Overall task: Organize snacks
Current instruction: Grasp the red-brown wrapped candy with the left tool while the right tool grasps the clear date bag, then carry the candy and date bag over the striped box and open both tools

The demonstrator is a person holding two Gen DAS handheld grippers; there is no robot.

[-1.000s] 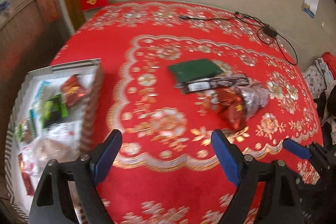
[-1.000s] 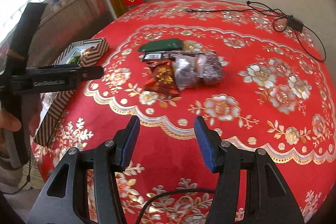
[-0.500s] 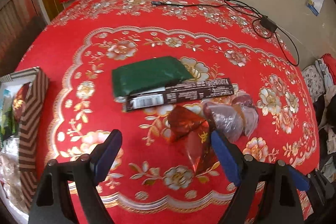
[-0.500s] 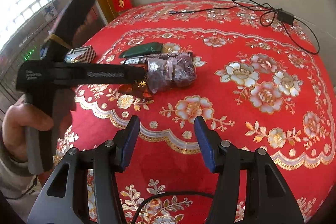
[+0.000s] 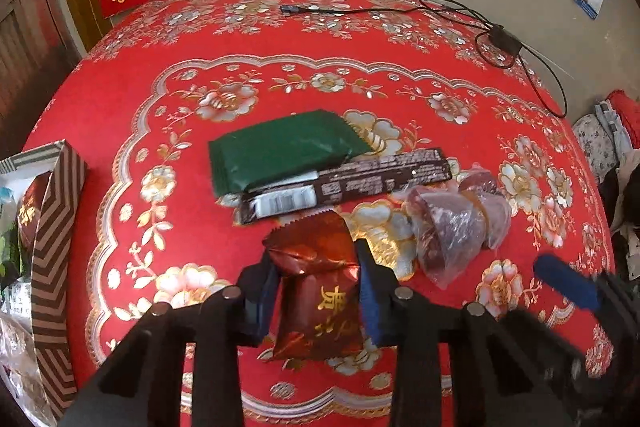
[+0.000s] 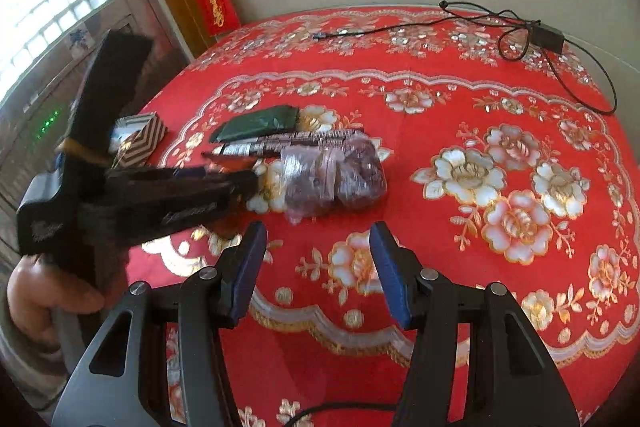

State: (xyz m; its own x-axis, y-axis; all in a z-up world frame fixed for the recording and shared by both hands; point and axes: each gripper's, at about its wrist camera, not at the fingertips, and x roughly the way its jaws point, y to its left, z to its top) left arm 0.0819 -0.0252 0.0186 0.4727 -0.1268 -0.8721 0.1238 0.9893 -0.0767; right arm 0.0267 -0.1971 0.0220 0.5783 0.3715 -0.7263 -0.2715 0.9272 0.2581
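Observation:
A red-brown foil snack packet [image 5: 320, 291] with gold characters lies on the red flowered tablecloth [image 5: 120, 99]. My left gripper [image 5: 316, 259] is closing on it, and both blue pads press its sides. Just beyond lie a green packet [image 5: 280, 151], a dark snack bar [image 5: 348, 183] and a clear bag of purple-brown sweets [image 5: 452, 227]. My right gripper [image 6: 318, 239] hovers open over the cloth, short of the clear bag [image 6: 340, 175], with nothing between its fingers. One of its blue fingers [image 5: 564, 283] shows at the right of the left wrist view.
A striped box [image 5: 52, 227] holding several snacks stands at the table's left edge. A black cable with an adapter [image 5: 500, 39] lies at the far side of the table. A person's hand [image 6: 44, 291] grips the left gripper's handle. A wall rises behind the table.
My left gripper moved from beside the box to the snack pile, came down over the red-brown packet and closed on it. My right gripper drifted closer to the clear bag.

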